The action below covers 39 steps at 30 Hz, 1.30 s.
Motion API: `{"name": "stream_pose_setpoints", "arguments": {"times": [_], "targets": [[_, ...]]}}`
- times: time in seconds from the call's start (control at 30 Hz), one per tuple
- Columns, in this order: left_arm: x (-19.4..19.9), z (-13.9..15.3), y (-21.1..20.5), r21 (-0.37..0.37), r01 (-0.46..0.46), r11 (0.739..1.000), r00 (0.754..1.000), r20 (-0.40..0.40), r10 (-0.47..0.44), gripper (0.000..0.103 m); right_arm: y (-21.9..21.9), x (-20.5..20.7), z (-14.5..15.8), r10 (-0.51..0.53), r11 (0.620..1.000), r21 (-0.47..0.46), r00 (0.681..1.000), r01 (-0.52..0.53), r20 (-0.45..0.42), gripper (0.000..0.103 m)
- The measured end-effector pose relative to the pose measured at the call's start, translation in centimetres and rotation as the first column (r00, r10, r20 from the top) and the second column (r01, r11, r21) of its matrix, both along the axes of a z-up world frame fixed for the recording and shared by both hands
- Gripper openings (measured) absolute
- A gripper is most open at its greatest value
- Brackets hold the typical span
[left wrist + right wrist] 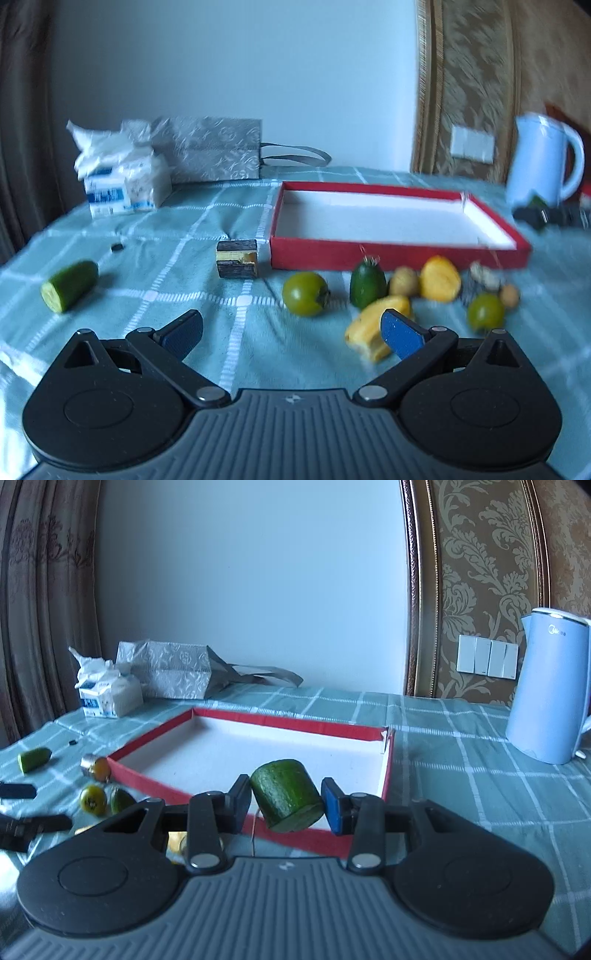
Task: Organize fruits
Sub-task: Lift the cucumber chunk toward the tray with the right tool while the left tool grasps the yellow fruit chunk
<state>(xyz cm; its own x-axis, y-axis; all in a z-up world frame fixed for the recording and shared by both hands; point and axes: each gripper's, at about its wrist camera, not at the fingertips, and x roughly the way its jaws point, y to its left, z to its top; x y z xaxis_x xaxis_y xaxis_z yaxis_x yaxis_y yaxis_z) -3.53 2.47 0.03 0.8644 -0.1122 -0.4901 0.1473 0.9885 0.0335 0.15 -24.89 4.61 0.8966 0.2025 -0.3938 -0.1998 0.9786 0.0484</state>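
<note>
Clearly the red tray (236,782), white inside and holding nothing, is the landmark: the right gripper (286,801) hangs over its near wall with its jaws clenched on a cut cucumber piece (286,799), so the piece sits above the tray's near edge, not yet set down. I judge the main risk to be a slip, since the pads bear on the curved green skin, which could roll or squirt out and land outside the tray; letting go too far back would drop it on the wall or on the cloth in front. The piece is a short cylinder, its long axis tilted, one flat cut face turned down and toward the camera, the other up and away toward the tray's far wall. On the cloth just before the tray the left gripper (291,332) stands released, jaws wide with nothing between them, above the green tomato (304,298) and banana (375,326), which a careless sweep could scatter.
</note>
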Motion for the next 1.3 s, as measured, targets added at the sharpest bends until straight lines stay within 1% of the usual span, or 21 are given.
{"name": "stream_pose_setpoints", "arguments": {"times": [0.03,0.1,0.2,0.37,0.43,0.53,0.63,0.7,0.73,0.8,0.83,0.87,0.9,1.0,1.1,1.13,1.17,1.2,1.27,1.3], "targets": [[0.0,-0.1,-0.3,0.025,0.009,1.000,1.000,0.000,-0.009,0.103,-0.2,0.3,-0.1,-0.001,1.000,0.015,1.000,0.001,-0.004,0.039],[0.1,-0.1,-1.0,0.051,0.019,0.999,1.000,0.003,-0.019,0.103,-0.6,0.6,-0.5,-0.002,0.999,0.037,1.000,0.002,-0.017,0.039],[0.3,-0.1,-2.0,0.076,0.082,0.994,0.996,0.012,-0.083,0.103,-1.1,0.7,-0.9,-0.004,0.999,0.050,1.000,0.005,-0.025,0.039],[0.9,-0.3,-4.1,0.188,0.150,0.971,0.985,0.055,-0.163,0.103,-1.0,0.5,-1.0,0.009,0.998,0.058,1.000,-0.008,-0.021,0.039],[1.7,-0.5,-4.7,0.210,0.184,0.960,0.980,0.037,-0.196,0.103,-0.9,0.5,-1.0,0.015,0.998,0.061,1.000,-0.014,-0.024,0.039],[2.3,-0.7,-5.3,0.221,0.217,0.951,0.974,0.016,-0.226,0.103,-1.0,0.5,-1.1,0.007,0.998,0.054,1.000,-0.006,-0.018,0.039],[2.1,-0.7,-5.4,0.210,0.249,0.945,0.967,0.005,-0.256,0.103,-1.3,0.6,-1.2,-0.003,0.998,0.063,1.000,0.004,-0.020,0.039],[1.7,-0.7,-5.4,0.203,0.276,0.940,0.959,0.007,-0.283,0.100,-1.4,0.7,-1.3,-0.008,0.998,0.063,1.000,0.009,-0.026,0.039],[1.6,-0.8,-5.5,0.205,0.290,0.935,0.955,0.005,-0.297,0.100,-1.4,0.8,-1.3,-0.007,0.998,0.065,1.000,0.009,-0.029,0.039],[1.5,-0.8,-5.9,0.213,0.322,0.923,0.944,-0.003,-0.329,0.097,-1.4,0.9,-1.3,-0.001,0.997,0.071,0.999,0.003,-0.033,0.039],[1.6,-0.9,-6.0,0.215,0.335,0.917,0.940,-0.013,-0.341,0.090,-1.3,0.9,-1.3,0.001,0.998,0.070,0.999,0.001,-0.034,0.039],[1.8,-1.0,-6.2,0.216,0.348,0.912,0.936,-0.031,-0.349,0.080,-1.3,0.9,-1.3,0.001,0.998,0.070,0.999,0.001,-0.034,0.039],[2.0,-1.1,-6.2,0.208,0.361,0.909,0.932,-0.051,-0.359,0.077,-1.2,0.9,-1.3,0.001,0.997,0.072,0.999,0.001,-0.035,0.039],[2.6,-1.0,-5.6,0.155,0.372,0.915,0.928,-0.072,-0.365,0.077,-1.4,0.9,-1.4,-0.003,0.997,0.073,0.999,0.006,-0.032,0.039],[2.7,-1.0,-5.2,0.128,0.376,0.918,0.926,-0.083,-0.368,0.076,-1.4,1.0,-1.4,-0.005,0.997,0.074,0.999,0.007,-0.034,0.039],[2.8,-1.0,-5.1,0.119,0.381,0.917,0.924,-0.085,-0.373,0.074,-1.4,1.0,-1.5,-0.006,0.997,0.074,0.999,0.009,-0.034,0.040],[2.9,-1.0,-5.0,0.103,0.388,0.916,0.921,-0.089,-0.380,0.070,-1.4,1.0,-1.5,-0.008,0.997,0.074,0.999,0.011,-0.033,0.040],[3.0,-1.1,-4.8,0.088,0.391,0.916,0.919,-0.093,-0.383,0.068,-1.4,1.0,-1.5,-0.010,0.997,0.074,0.999,0.012,-0.033,0.040],[3.0,-1.1,-4.7,0.086,0.377,0.922,0.925,-0.089,-0.369,0.058,-1.4,0.9,-1.5,-0.012,0.997,0.076,0.999,0.015,-0.033,0.040],[3.0,-1.0,-4.6,0.085,0.368,0.926,0.928,-0.086,-0.362,0.054,-1.4,0.9,-1.5,-0.012,0.997,0.076,0.999,0.015,-0.035,0.040]]}}
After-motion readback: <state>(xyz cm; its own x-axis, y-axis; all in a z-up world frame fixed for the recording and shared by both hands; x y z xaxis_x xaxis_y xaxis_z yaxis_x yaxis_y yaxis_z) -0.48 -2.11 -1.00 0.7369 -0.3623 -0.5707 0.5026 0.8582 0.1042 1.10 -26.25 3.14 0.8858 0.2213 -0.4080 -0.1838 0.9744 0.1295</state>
